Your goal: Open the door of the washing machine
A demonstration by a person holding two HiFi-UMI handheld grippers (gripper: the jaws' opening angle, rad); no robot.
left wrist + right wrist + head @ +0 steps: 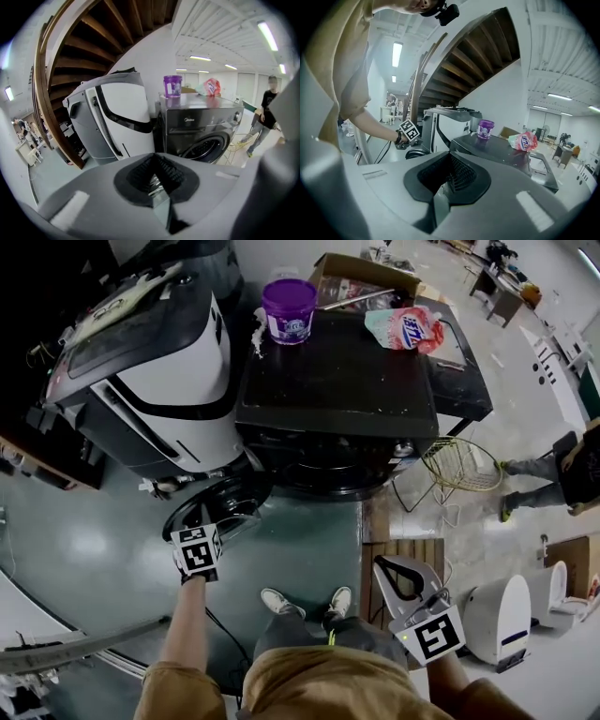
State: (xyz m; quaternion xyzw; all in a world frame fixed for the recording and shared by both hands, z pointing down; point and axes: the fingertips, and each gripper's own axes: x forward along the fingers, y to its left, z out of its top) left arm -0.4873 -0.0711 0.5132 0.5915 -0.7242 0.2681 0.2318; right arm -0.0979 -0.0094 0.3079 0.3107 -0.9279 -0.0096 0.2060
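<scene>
The right gripper point(401, 577) is nearest, low at the person's right side and well apart from the washer point(337, 418); its fingers are together with nothing between them. The left gripper point(158, 183) is out in front, just beside the door point(214, 507), and its fingers are also pressed together and empty. The door is round and dark, and it appears already swung out to the left of the washer front, low over the floor point(300, 549), so I judge the task to be finished or almost finished. One risk is that the door swings back, because nothing holds it; a light knock from the left gripper would probably be enough. The opposite risk is that the door, if pushed further, strikes the white machine point(169, 371) that stands just beside the washer; I cannot tell if they touch now. A cable point(217, 629) lies on the floor near the shoes point(277, 601), and a step back may catch it. The tub point(289, 310) and the bag point(408, 329) rest on the washer top, away from both grippers, so they are in little danger unless the washer is shaken.
</scene>
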